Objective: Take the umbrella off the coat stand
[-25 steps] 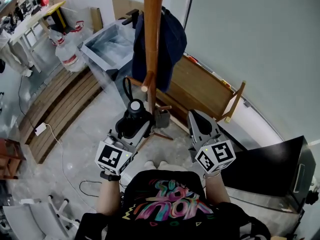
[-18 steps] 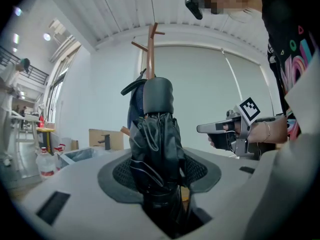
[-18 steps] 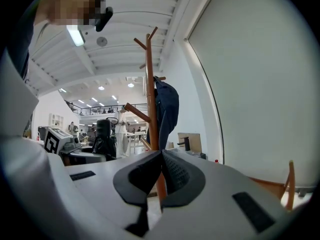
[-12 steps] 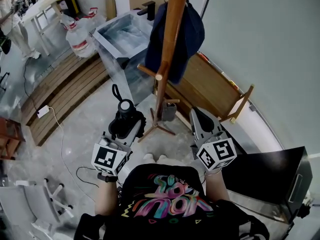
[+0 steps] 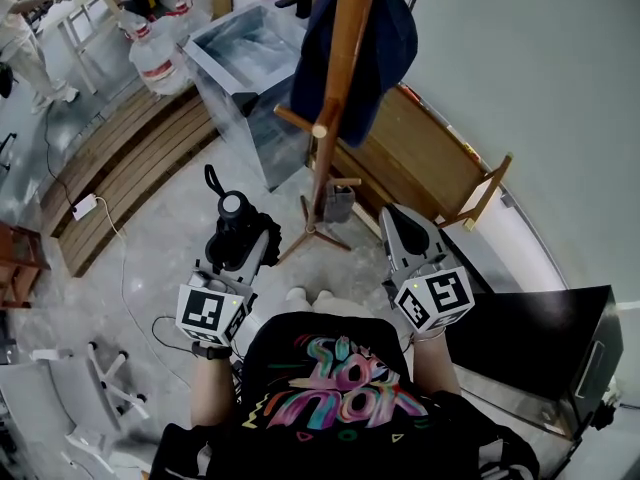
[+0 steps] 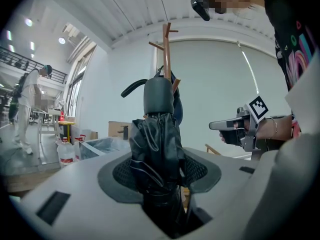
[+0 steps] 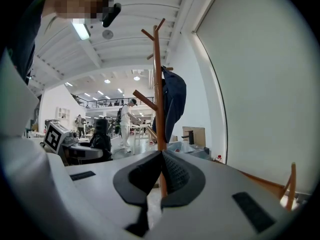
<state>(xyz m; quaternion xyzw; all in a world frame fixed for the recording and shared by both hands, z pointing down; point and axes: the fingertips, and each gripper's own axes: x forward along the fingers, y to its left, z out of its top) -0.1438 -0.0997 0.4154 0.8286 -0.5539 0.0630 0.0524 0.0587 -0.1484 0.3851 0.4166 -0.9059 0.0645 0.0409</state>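
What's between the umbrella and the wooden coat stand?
Just bare floor, in the head view. The umbrella is clear of the coat stand.

A: What are you counting down there?
B: I'm counting one coat stand [image 5: 340, 58], one umbrella [image 5: 236, 238] and one jacket [image 5: 390, 43] hanging.
A: Anything coming in pairs?
B: Two water jugs [image 5: 155, 63] and two grippers [image 5: 246, 234] [image 5: 397, 220] are showing.

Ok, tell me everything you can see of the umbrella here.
The umbrella is a compact black one, folded, its fabric bunched in loose pleats. A rounded dark handle caps the far end, with a wrist loop curling off it. The left tongs clamp its folded canopy; it sits clear of the coat stand, touching nothing else.
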